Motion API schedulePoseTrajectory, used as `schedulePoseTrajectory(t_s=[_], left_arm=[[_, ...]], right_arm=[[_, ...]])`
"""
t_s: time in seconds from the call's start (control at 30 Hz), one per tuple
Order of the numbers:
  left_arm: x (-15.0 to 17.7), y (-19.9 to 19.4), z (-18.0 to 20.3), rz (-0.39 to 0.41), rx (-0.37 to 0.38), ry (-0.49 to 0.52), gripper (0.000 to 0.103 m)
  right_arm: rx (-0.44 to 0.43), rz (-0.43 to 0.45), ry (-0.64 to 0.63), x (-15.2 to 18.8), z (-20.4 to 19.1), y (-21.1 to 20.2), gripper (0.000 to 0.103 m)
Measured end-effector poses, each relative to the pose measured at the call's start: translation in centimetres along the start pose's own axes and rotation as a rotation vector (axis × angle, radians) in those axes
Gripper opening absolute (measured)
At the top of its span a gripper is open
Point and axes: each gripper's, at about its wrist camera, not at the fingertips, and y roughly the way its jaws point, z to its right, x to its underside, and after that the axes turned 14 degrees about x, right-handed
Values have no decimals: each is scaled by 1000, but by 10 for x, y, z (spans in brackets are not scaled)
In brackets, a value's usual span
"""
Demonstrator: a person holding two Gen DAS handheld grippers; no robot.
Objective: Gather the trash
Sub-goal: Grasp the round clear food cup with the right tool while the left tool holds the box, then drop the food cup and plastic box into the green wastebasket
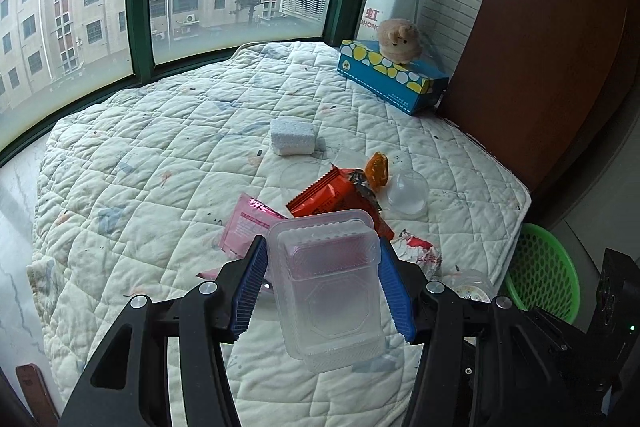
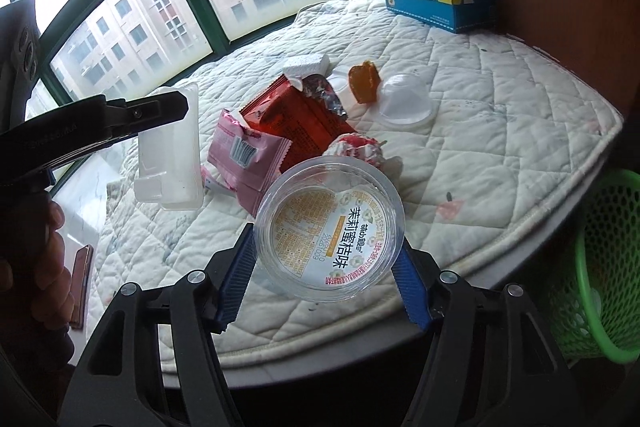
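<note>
Green mesh of the waste basket [image 2: 600, 267] lay low off the quilted pad's [image 2: 500, 115] right edge, so my right gripper [image 2: 326, 263], pads pressed on the round clear cup [image 2: 330, 227], was the nearer one, I judged. My left gripper [image 1: 320, 283] sat clamped across the short sides of the clear rectangular tray [image 1: 328, 287], its long axis running away from me, farther from that basket.

Wrapper pile [image 1: 336, 199] blocks quilt [image 1: 160, 155] centre; left of pile quilt lies bare, behind it foam block [image 1: 292, 137], right 1 green basket [image 2: 600, 267].
</note>
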Motion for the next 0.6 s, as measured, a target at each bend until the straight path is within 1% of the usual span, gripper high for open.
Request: schedulePoseTrajectory(t_s=[0.3,0.6], left_arm=[[-5,28,53,-45,84,70,53],[-6,64,120,-110,171,169,53]], right_arm=[[107,34,97,9,66,-29,65],[241,42,216,26,150,-48,65]])
